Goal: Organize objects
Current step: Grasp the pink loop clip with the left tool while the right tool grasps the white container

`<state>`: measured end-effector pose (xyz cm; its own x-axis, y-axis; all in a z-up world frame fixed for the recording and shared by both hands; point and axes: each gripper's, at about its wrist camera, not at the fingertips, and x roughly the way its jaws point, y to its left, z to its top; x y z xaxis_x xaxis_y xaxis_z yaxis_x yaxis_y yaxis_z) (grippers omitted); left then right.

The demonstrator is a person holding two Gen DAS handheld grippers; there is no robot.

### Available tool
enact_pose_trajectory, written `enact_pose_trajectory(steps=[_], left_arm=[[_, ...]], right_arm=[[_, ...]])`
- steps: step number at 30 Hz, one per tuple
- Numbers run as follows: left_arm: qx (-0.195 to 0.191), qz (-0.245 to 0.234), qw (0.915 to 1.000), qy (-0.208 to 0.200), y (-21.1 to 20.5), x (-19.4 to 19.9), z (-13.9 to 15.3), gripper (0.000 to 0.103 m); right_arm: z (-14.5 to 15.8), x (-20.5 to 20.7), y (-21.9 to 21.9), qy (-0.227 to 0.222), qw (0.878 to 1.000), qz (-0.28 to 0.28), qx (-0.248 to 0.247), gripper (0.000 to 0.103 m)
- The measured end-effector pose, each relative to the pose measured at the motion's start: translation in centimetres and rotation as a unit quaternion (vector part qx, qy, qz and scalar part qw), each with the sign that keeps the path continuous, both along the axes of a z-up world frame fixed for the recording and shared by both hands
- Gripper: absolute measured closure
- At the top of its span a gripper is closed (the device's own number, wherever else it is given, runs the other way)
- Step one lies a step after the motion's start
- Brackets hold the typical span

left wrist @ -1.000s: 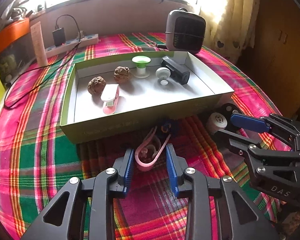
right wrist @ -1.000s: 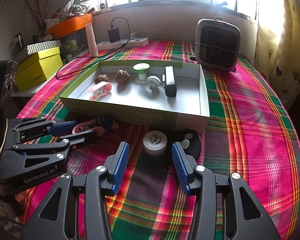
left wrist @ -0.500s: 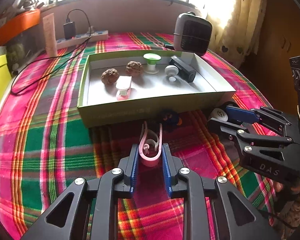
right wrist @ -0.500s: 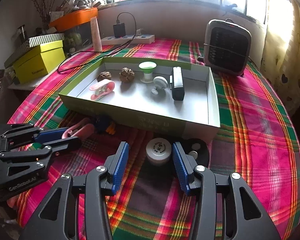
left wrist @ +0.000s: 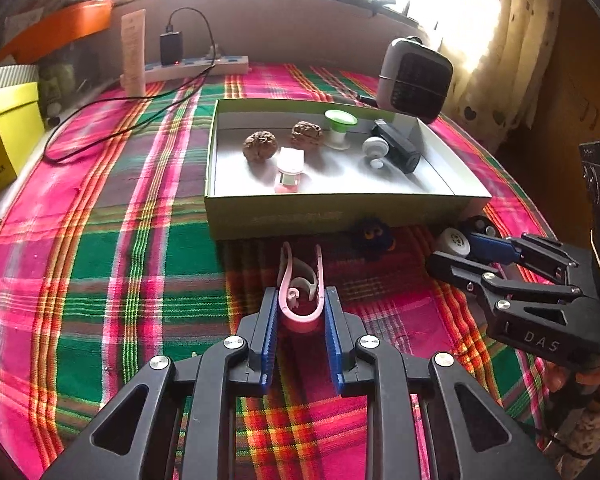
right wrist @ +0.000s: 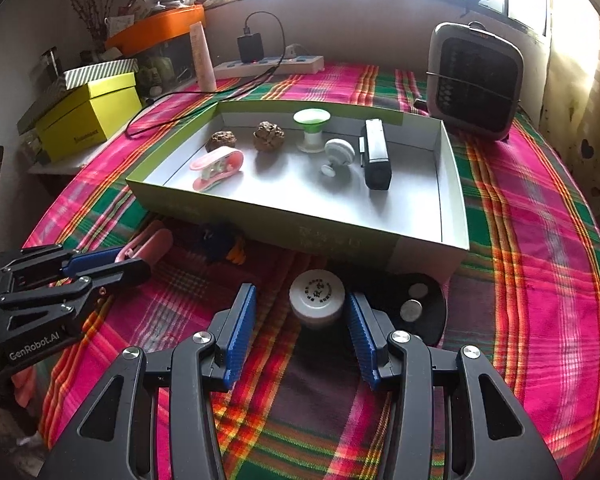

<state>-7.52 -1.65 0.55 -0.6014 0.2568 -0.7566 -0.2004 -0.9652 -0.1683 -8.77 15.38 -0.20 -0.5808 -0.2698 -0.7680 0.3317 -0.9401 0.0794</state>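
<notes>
left gripper (left wrist: 301, 320) was closed on the bend of a pink clip (left wrist: 301, 292) lying on the plaid cloth (left wrist: 148, 264), pads pressed to both its sides, not lifted as far as could be told. right gripper (right wrist: 300, 312) had its fingers apart, straddling a small white jar (right wrist: 317, 297); the right pad looked to touch or nearly touch the jar, the left pad stood clear of it. jar lid carried a ring of tiny print, unreadable. black disc (right wrist: 414, 306) with two coin-like rounds lay just right of the jar. a dark fuzzy toy (right wrist: 222, 242) sat close against the tray's front wall.

task judged partly done: the green tray (right wrist: 300, 228) already held two walnuts (right wrist: 269, 135), a pink clip-like thing (right wrist: 218, 168), a green-and-white spool (right wrist: 311, 130), a white knob (right wrist: 338, 156) and a black bar (right wrist: 376, 154). clip, jar, toy and disc were left outside, so four things looked yet to go in.

writing: "genrobot.ai" on the left gripper body, "das" on the right one. faint embossed text on the tray front, unreadable. farther back, the yellow box (right wrist: 88, 120) had small print, too blurred. heater (right wrist: 474, 80) and power strip (right wrist: 268, 65) showed no readable label.
</notes>
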Motion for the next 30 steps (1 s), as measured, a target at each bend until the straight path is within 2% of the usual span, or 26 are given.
enact_pose_trajectory(steps=[13,23,25,30], left_arm=[[-0.008,-0.012,0.9999,0.007,0.6,-0.7,0.0,0.073],[-0.004,-0.009,0.9999,0.009,0.5,-1.0,0.0,0.075],[-0.006,-0.005,0.9999,0.008,0.4,-1.0,0.0,0.079],[-0.007,-0.003,0.9999,0.008,0.3,-1.2,0.0,0.080]], right_arm=[[-0.2,-0.3,-0.3,0.001,1.000,-0.007,0.023,0.057],[-0.2,-0.3,-0.5,0.002,1.000,-0.007,0.028,0.057],[-0.2,-0.3,-0.5,0.003,0.999,-0.010,0.030,0.062],[-0.2,-0.4,-0.2,0.003,0.999,-0.015,0.028,0.068]])
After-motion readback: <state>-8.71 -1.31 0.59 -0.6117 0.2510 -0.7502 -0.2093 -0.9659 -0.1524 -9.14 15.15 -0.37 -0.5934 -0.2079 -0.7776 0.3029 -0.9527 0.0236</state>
